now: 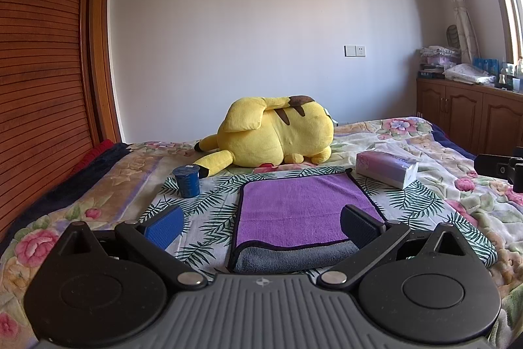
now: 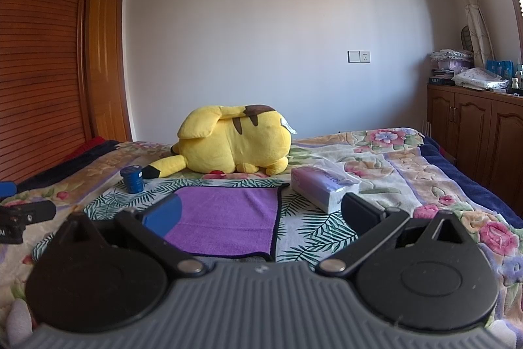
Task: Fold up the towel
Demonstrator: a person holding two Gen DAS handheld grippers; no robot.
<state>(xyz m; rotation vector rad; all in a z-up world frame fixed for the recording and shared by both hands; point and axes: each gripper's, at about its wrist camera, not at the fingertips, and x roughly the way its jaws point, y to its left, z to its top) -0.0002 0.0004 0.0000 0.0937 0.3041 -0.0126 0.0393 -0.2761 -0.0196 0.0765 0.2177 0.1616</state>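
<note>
Two grippers hover above the near edge of the bed, each with its jaws spread wide and nothing between them. Left gripper (image 1: 261,226) and right gripper (image 2: 261,215) face the purple towel (image 1: 294,211), which lies flat on a palm-leaf cloth (image 1: 209,211) spread over the floral bedspread (image 1: 457,152). At the towel's near end a grey layer shows beneath the purple one, suggesting, as a judgement, that one fold is already made; whether the two layers are aligned at the far end cannot be told from these low views. Beyond the towel stand a blue cup (image 1: 187,182) to the far left, a tissue pack (image 1: 387,169) to the far right, just beside the towel's far right corner, and a yellow plush toy (image 1: 271,133) behind both.

For the next fold, each gripper would best take one near corner, left gripper at the near left, right gripper at the near right, pinching both layers together so that the grey underside does not slide out. The corners should rise together and travel at equal height, keeping the edge taut, and land square on the opposite edge. The carry should stop short of the tissue pack and cup, since the cloth could drag either one.
</note>
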